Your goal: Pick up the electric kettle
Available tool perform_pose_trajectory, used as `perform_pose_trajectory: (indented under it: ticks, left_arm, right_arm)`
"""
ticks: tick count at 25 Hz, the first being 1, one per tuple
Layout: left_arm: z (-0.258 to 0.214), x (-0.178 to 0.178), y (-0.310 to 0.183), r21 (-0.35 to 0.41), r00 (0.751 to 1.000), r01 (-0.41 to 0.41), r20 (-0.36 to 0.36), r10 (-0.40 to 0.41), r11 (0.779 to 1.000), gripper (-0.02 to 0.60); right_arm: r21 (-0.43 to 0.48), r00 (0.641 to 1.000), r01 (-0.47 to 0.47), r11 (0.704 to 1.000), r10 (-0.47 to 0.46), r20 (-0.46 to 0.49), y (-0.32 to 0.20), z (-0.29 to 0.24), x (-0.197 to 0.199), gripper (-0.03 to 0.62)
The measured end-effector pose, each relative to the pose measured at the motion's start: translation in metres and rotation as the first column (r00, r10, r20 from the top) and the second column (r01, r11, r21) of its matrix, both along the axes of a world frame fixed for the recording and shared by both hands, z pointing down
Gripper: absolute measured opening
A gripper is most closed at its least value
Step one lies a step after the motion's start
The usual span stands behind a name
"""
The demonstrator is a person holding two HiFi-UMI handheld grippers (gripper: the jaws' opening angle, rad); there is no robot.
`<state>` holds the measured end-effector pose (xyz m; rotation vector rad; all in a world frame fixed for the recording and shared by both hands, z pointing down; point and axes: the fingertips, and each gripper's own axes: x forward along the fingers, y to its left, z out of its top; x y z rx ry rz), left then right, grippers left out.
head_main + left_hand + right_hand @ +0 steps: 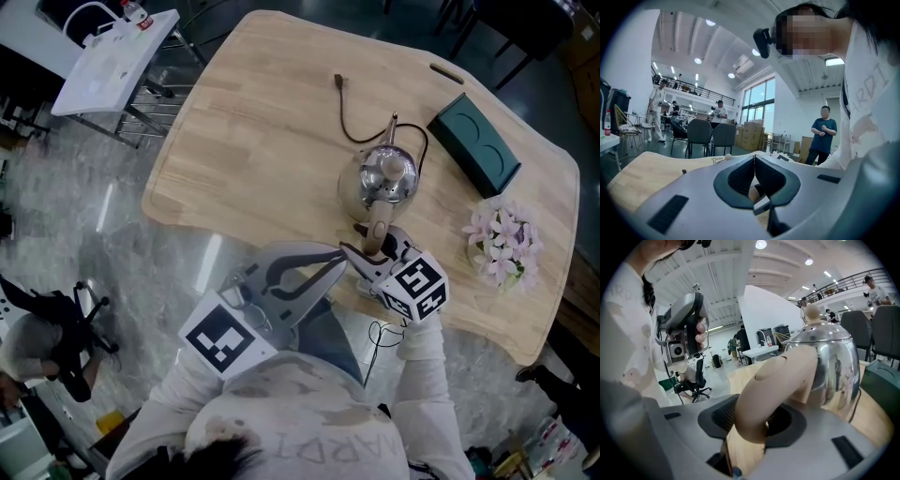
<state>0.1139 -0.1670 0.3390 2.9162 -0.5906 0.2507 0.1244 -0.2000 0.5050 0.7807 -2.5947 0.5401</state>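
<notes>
A shiny steel electric kettle [386,176] stands on the wooden table [262,122] with its beige handle [378,232] pointing toward me. My right gripper [378,247] is at the table's near edge, open, with the handle between its jaws. In the right gripper view the handle [768,385] fills the space between the pads, and the kettle body [829,362] rises just behind. My left gripper [340,252] hovers beside it on the left, shut and empty; its pads [740,176] meet with nothing between them. A black cord [352,122] trails from the kettle.
A dark green box [473,139] lies to the right of the kettle, and a bunch of pale pink flowers [504,242] sits at the right edge. A white folding table [112,56] stands off to the upper left. People stand in the room behind.
</notes>
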Motion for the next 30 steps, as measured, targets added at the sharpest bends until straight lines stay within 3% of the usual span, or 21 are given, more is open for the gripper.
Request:
perform_pose_trajectory:
  ticks: [14, 30]
  left_arm:
    - [0.002, -0.004, 0.000, 0.005, 1.000, 0.028, 0.013, -0.028, 1.000, 0.012]
    - [0.003, -0.015, 0.005, -0.006, 0.998, 0.060, 0.022, -0.059, 0.998, 0.012]
  right_arm:
    - [0.004, 0.999, 0.048, 0.999, -0.048, 0.018, -0.004, 0.000, -0.018, 0.160]
    - [0.021, 0.999, -0.011, 1.000, 0.010, 0.041, -0.014, -0.001, -0.030, 0.137]
